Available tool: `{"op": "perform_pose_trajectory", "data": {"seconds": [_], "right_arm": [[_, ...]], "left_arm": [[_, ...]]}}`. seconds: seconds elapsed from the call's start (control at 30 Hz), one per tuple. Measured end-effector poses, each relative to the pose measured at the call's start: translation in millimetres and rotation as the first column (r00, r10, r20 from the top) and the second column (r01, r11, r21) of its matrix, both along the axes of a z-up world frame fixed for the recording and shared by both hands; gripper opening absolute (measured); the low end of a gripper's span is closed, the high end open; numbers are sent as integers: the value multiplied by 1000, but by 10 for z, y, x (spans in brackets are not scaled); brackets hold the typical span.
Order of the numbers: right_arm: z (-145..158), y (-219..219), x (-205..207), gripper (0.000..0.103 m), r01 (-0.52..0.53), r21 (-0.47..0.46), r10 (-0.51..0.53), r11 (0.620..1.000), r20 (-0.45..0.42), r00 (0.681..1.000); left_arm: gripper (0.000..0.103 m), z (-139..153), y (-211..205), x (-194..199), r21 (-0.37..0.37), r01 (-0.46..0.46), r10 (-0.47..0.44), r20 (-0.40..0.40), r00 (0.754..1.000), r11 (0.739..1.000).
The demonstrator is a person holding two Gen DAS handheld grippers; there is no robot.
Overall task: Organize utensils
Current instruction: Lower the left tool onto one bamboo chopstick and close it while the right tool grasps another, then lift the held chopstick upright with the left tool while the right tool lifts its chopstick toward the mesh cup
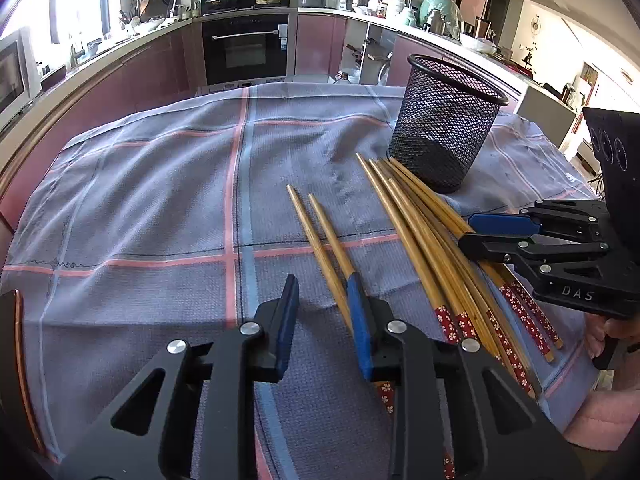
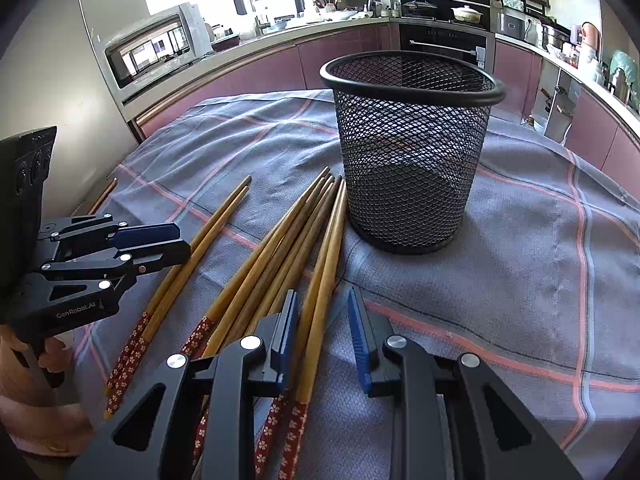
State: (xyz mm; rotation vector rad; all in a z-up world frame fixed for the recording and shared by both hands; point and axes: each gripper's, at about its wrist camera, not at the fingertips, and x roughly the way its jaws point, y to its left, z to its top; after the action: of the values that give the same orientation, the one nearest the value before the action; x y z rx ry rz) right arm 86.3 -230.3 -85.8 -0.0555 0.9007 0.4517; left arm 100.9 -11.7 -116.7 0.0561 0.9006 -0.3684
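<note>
Left wrist view. The left gripper [image 1: 322,280] is seen nearest the lens, at 6 o'clock. Its blue-padded jaws are held narrowly apart and released; only bare cloth is seen in the gap. A pair of chopsticks [image 1: 320,236] is laid from under the right-hand finger toward 11 o'clock, tips pointing away; whether that finger touches the pair cannot be told. A bundle of chopsticks [image 1: 408,232] with red flowered handles is spread at 2 o'clock, tips lying against the foot of the mesh cup [image 1: 444,128]. The cup is stood upright at 1 o'clock on the checked cloth [image 1: 140,200]. The right gripper [image 1: 470,230] is lowered over the bundle from 3 o'clock.

Right wrist view. The right gripper [image 2: 323,294] is seen nearest, at 6 o'clock. Its jaws are slightly parted and unclenched; one chopstick of the bundle [image 2: 288,232] is lodged between them, close against the left pad and clear of the right pad. The mesh cup [image 2: 408,152] is placed at 12 to 1 o'clock, nothing visible inside it. The pair [image 2: 208,232] is laid at 10 o'clock, with the left gripper [image 2: 180,240] lowered over it from 9 o'clock. An oven [image 1: 246,48] and a microwave [image 2: 156,46] are seen behind.
</note>
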Motion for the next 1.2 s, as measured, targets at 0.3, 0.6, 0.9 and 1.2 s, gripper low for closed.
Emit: {"op": "perform_pose_trajectory", "data": {"seconds": [0.3, 0.6, 0.9, 1.2], "right_arm": [[-5, -2, 2, 8, -10, 69, 12, 998, -29, 1000], [105, -58, -51, 6, -19, 98, 19, 995, 0, 1000], [239, -83, -134, 6, -42, 109, 37, 993, 48, 998], [405, -143, -205, 6, -64, 135, 50, 989, 101, 994]], "left_arm": [[12, -28, -45, 26, -21, 29, -29, -25, 999, 999], [15, -45, -71, 45, 20, 26, -25, -31, 999, 999], [8, -29, -132, 79, 50, -17, 18, -23, 1000, 999], [7, 145, -26, 30, 6, -39, 39, 2, 999, 999]]}}
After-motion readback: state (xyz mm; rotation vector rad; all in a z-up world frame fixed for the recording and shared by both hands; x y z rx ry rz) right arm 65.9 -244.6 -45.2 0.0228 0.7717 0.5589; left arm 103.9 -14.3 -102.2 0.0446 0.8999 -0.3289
